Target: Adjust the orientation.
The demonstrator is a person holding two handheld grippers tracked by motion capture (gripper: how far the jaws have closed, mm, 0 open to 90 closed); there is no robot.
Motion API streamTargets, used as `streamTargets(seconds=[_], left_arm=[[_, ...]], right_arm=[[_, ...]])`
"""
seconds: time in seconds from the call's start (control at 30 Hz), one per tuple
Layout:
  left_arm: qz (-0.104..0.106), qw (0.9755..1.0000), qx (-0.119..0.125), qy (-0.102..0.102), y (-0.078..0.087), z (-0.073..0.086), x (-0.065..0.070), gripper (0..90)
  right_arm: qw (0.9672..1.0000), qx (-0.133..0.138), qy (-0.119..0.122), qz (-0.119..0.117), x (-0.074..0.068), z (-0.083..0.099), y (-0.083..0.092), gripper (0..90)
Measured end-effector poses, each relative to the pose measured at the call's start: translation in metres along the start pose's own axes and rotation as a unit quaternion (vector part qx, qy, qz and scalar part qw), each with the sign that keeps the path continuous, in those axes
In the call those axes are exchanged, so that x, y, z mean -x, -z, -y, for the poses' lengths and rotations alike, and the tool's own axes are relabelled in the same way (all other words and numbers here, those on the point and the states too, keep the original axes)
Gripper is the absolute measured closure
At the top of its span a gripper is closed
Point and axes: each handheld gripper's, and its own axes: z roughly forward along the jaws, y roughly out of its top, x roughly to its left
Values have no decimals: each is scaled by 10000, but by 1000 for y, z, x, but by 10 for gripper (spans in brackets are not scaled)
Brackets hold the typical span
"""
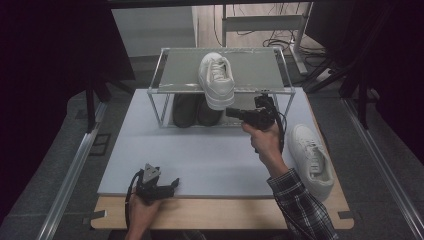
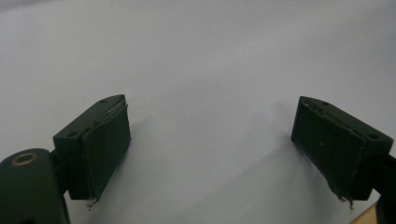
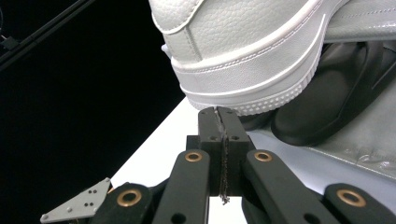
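Nearest the person, the left gripper (image 1: 172, 184) rests at the front edge of the pale grey table mat (image 1: 210, 155), its jaws wide apart with nothing between them; the left gripper view shows bare mat between the two dark pads (image 2: 109, 140).

Farther in, the right gripper (image 1: 231, 112) is held level in the person's right hand (image 1: 261, 136), pointing toward the open front of the two-tier metal shoe rack (image 1: 165, 91). Its jaws are pressed together and hold nothing. In the right gripper view the closed tips sit just below the heel sole of the white leather sneaker (image 3: 243, 51), close to it; whether they touch cannot be told.

That sneaker (image 1: 216, 80) lies on the rack's upper shelf, its heel overhanging the front rail. A pair of black shoes (image 1: 196, 111) occupies the lower tier beneath it.

At the right edge of the table, well apart from the rack, lies a second white sneaker (image 1: 312, 159), matching the first.

Step in hand, as judged: seating the shelved sneaker, the closed jaws serving as a pusher at the heel. The next move calls for a level nudge rearward until the heel clears the rail, without tipping the shoe off. Then the second sneaker is to be fetched, which requires the jaws to be opened first.
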Motion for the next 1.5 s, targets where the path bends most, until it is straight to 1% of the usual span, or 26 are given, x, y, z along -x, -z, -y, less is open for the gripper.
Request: streamTargets(seconds=[0.07, 0.13, 0.27, 0.37, 0.63, 0.67, 1.03, 1.13, 1.37, 1.5], left_arm=[[0, 10000, -1, -1, 0, 0, 0, 114], [-2, 10000, -1, -1, 0, 0, 0, 115], [0, 10000, -6, -2, 0, 0, 0, 115], [-1, 10000, -7, -3, 0, 0, 0, 114], [0, 10000, -6, -3, 0, 0, 0, 114], [-1, 10000, -7, -4, 0, 0, 0, 115], [-1, 10000, 1, 0, 0, 0, 0, 115], [1, 10000, -7, -3, 0, 0, 0, 115], [-4, 10000, -9, -10, 0, 0, 0, 115], [-4, 10000, -10, -11, 0, 0, 0, 115]], right_arm=[[10000, 3, -27, -3, 1, 0, -3, 900], [9999, 51, -80, -64, 2, 0, -4, 900], [9999, 29, -104, -64, 2, -1, -7, 900], [9999, 12, -151, -80, 2, -3, -13, 900], [9998, 25, -185, 6, 4, -10, -34, 900], [9997, 34, -225, -8, 4, -11, -36, 900], [9994, 33, -277, 184, 8, -23, -60, 900], [9993, -5, -258, 262, 9, -27, -64, 900], [9991, 30, -262, 334, 11, -31, -72, 900], [9988, 1, -259, 405, 10, -33, -76, 900]])
